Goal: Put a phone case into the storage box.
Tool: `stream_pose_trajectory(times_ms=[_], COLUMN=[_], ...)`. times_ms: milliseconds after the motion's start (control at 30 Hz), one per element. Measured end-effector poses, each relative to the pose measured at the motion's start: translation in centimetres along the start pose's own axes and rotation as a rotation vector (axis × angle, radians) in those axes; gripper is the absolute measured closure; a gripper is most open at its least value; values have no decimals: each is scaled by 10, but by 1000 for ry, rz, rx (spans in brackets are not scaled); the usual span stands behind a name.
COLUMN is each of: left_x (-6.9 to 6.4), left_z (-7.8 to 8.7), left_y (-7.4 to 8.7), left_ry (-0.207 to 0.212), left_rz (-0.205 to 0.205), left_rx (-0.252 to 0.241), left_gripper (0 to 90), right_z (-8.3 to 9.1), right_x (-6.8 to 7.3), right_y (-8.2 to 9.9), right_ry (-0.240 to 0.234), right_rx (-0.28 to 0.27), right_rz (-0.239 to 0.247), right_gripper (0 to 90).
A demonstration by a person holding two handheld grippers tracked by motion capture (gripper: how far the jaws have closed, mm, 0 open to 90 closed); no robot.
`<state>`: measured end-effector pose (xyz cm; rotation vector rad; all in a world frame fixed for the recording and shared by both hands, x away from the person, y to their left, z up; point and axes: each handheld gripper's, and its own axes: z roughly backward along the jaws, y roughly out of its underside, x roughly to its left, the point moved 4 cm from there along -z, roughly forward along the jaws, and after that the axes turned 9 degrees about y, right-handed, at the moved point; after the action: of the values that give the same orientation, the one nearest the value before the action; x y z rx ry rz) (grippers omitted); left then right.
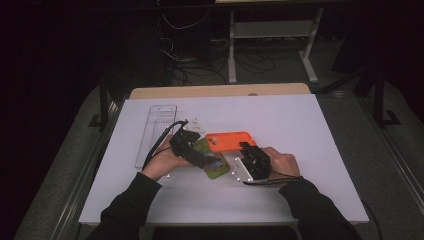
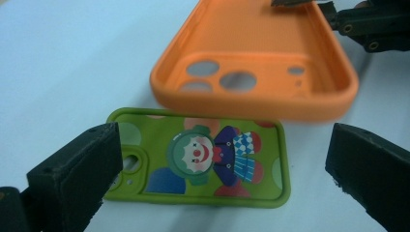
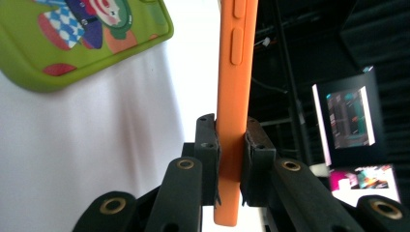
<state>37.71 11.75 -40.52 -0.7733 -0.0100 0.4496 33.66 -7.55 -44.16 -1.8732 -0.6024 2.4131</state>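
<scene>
The jaws of the left gripper (image 2: pixel 220 169) are spread wide, and nothing is pressed between them. Between and beyond its two black fingers (image 2: pixel 80 169) the green phone case (image 2: pixel 203 159) is seen, lying flat on the white table (image 2: pixel 58 58) with its clown picture facing up (the pads are apart from its edges). The jaws of the right gripper (image 3: pixel 231 159) are drawn narrow and are clamped on the orange phone case (image 3: pixel 234 96): one pad is pressed on each face of its thin side wall, near one end. In the right gripper view this case is seen on its edge, with the side buttons visible.

In the high view the left gripper (image 1: pixel 192 150) is held low over the green phone case (image 1: pixel 217 167), and the left hand (image 1: pixel 162 162) is rested on the table. The right gripper (image 1: pixel 248 147) is pointed towards the far side of the table, with the right hand (image 1: pixel 282 162) behind it. The orange phone case (image 1: pixel 227 141) is lying just beyond the green one, its near edge overlapping it, with the open inside turned up. A clear plastic tray (image 1: pixel 155 132) is placed well to the left.
</scene>
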Motion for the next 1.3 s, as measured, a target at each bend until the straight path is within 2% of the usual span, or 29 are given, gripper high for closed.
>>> stream_pose_trajectory(times_ms=[33,100,200,233,267,300,333,400,467,633,700,867,967,1000,1033,1167,1300], left_x=[1,0,0,-1,-1,0,0,2,3,3,2,3,3,4,3,3,2], left_z=[1,0,-1,-2,-2,-1,-1,1,0,0,-1,-1,-1,-1,-1,-2,-2], left_y=[0,0,1,1,1,0,0,1,2,2,2,3,3,3,3,2,2], left_ry=[-2,-3,-7,-3,-4,-6,-11,-8,-11,-16,-12,-17,-18,-18,-16,-16,-14], left_rz=[-12,3,6,21,22,4,5,-16,-11,8,26,22,24,13,26,32,36], left_rx=[1,-3,-2,-18,-18,-14,-15,18,12,7,9,11,17,19,18,17,13], left_gripper=[0,0,0,0,0,0,0,0,0,0,0,0,0,0,0,0,0], right_z=[0,-1,-4,-4,-5,-4,-4,-5,-6,-9,-9,-11,-12,-12,-13,-14,-16], right_x=[-1,-2,-7,-8,-9,-9,-9,-10,-12,-16,-17,-21,-23,-24,-25,-27,-29], right_y=[1,3,7,8,9,9,10,11,13,17,16,20,22,24,26,29,33], right_ry=[-9,-26,-56,-71,-80,-93,-99,-121,-161,-229,-256,-326,-377,-392,-406,-487,-525], right_rx=[6,23,25,35,31,43,56,67,72,92,97,104,113,113,115,132,130], right_rz=[-25,-94,-119,-163,-168,-213,-264,-329,-406,-525,-605,-742,-839,-866,-887,-1033,-1112], right_gripper=[785,784,785,785,785,784,784,785,785,785,785,785,785,785,785,785,786])
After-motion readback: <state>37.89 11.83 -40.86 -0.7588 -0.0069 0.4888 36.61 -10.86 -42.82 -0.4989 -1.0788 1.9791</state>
